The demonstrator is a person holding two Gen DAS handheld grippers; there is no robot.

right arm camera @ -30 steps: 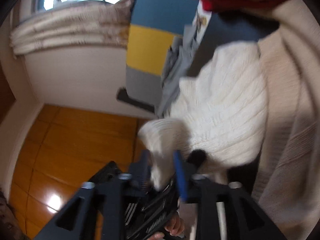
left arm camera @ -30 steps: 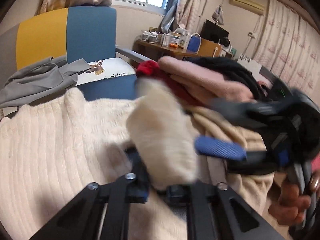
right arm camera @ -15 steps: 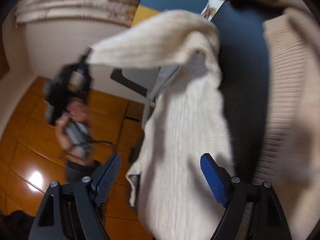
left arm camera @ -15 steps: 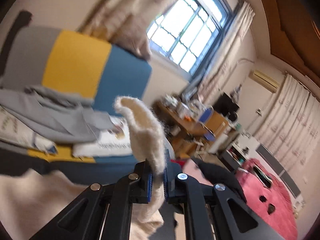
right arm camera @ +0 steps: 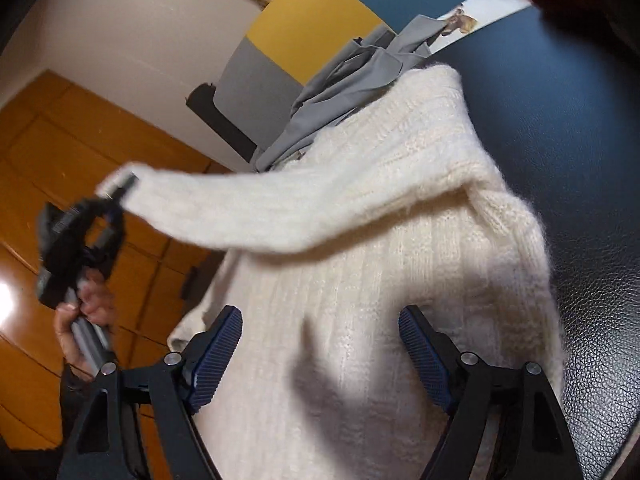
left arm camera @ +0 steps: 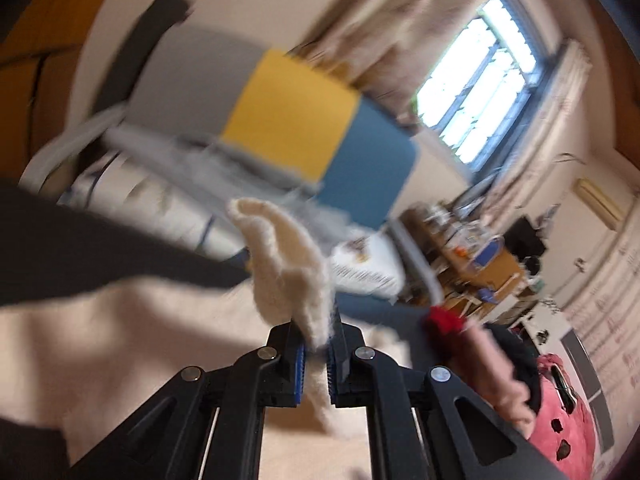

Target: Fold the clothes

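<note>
Gripping the cream sweater (right arm camera: 360, 280), no legible writing.

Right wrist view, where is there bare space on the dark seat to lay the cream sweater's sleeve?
The bare patch is the dark leather seat, right of the cream sweater and below the printed cushion. It is crowded upper left, where grey clothes bunch against the sofa back.
</note>
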